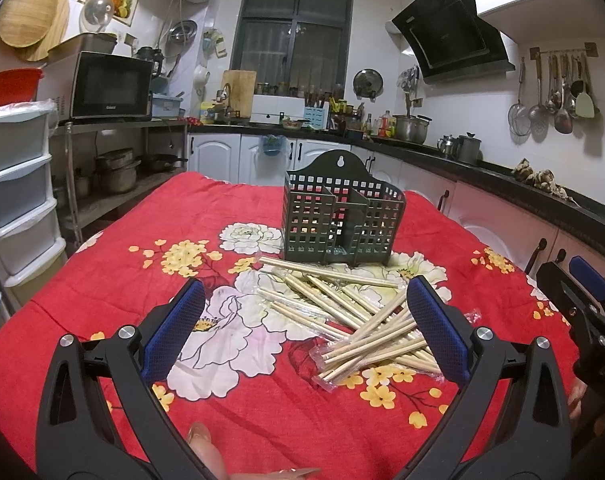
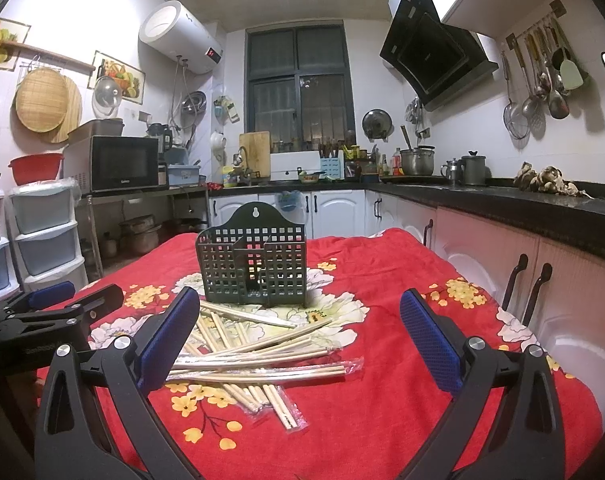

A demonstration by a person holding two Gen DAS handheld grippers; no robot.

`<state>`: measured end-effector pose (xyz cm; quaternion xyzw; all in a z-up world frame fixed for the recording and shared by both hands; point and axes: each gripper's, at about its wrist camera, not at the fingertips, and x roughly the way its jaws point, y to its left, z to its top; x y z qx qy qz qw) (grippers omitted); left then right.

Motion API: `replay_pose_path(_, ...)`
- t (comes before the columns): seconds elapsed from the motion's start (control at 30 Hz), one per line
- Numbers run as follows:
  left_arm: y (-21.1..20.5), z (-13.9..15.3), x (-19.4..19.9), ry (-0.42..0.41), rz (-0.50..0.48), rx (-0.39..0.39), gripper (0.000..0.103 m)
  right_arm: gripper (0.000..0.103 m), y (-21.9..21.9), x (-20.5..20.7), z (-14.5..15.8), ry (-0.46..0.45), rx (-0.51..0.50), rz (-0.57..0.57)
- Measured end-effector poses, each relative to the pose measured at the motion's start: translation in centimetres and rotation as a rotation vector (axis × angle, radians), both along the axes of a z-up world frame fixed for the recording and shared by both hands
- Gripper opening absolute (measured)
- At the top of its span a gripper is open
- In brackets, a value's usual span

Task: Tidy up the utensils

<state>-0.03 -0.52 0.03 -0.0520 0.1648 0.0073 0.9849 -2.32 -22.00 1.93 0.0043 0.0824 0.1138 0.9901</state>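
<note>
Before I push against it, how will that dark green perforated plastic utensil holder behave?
The dark green perforated plastic utensil holder looks empty and thin-walled, so it is probably light. Standing upright on the soft red floral cloth, it may slide or tip if nudged high. The open left gripper and right gripper should probably steady it low.

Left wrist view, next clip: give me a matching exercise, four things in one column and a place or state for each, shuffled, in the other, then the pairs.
Things:
1. chopsticks
2. holder
3. left claw
4. microwave

Places or states:
A. upright on the cloth, nothing in it
B. on a metal shelf by the wall
C. heaped loose in front of the holder, some in clear wrappers
D. open, holding nothing

Pairs: 1-C, 2-A, 3-D, 4-B
</note>
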Motion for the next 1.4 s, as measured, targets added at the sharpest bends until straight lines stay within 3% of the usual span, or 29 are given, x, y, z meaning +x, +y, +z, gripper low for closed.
replay_pose_path(0.4, 2.6, -0.6, 1.4, 0.076, -0.002, -0.076, 0.093, 0.097, 0.8, 1.2, -0.2, 0.076, -0.019, 0.066)
replay_pose_path(0.87, 4.6, 1.0, 6.2, 0.186, -0.032, -0.053, 0.093, 0.097, 1.0, 4.6, -0.2, 0.206, -0.080, 0.080)
replay_pose_path(1.13, 5.8, 1.1, 9.9, 0.237, -0.081, -0.087, 0.093, 0.096, 0.1, 7.1, -0.1, 0.267, -0.076, 0.081)
replay_pose_path(1.4, 6.4, -0.5, 14.0, 0.297, -0.144, -0.132, 0.093, 0.082, -1.5, 9.8, -1.9, 0.418, -0.052, 0.050)
